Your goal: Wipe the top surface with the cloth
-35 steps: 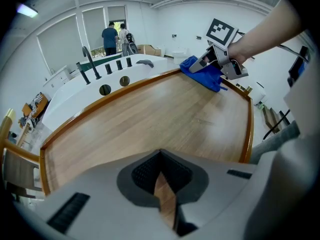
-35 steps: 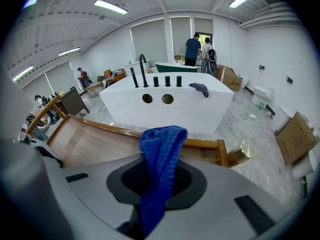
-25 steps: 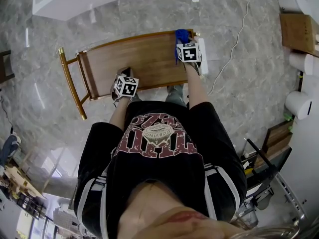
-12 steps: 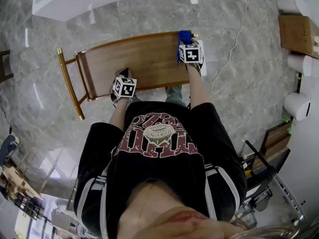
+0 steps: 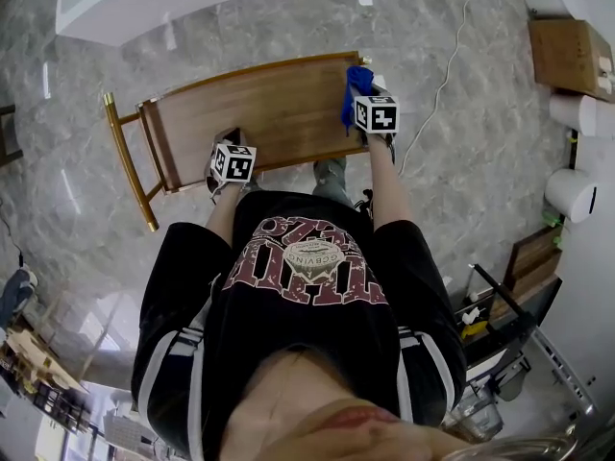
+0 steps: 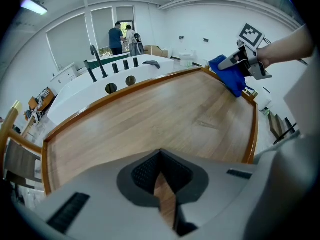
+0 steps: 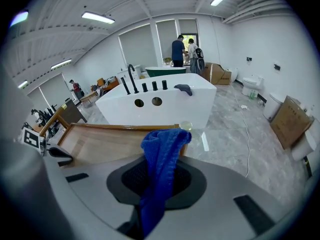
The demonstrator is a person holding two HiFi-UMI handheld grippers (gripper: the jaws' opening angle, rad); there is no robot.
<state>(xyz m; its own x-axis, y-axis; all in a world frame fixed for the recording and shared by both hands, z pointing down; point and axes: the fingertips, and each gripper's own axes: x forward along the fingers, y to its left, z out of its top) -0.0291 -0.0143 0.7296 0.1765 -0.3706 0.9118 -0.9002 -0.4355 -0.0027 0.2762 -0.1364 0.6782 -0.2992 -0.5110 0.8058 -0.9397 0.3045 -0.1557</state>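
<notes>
Blue knitted cloth (image 7: 162,149): clamped between the jaws of the right gripper (image 7: 159,194), bunched, with its free end standing out past the tips. It sits at the right end of the brown wooden desk (image 5: 259,113), close to the raised rim. How firmly it bears on the wood cannot be read.

Left gripper (image 6: 161,181): jaws drawn together with nothing between them, at the desk's near edge, well apart from the cloth.

Judgement: a pass is starting, with most of the top lying to the left.

- Tilt so the cloth, not the jaw tips, meets the wood.
- Press evenly.
- Make overlapping strokes leftward, reaching into the rim corners.
- Move the left gripper out of the path.
</notes>
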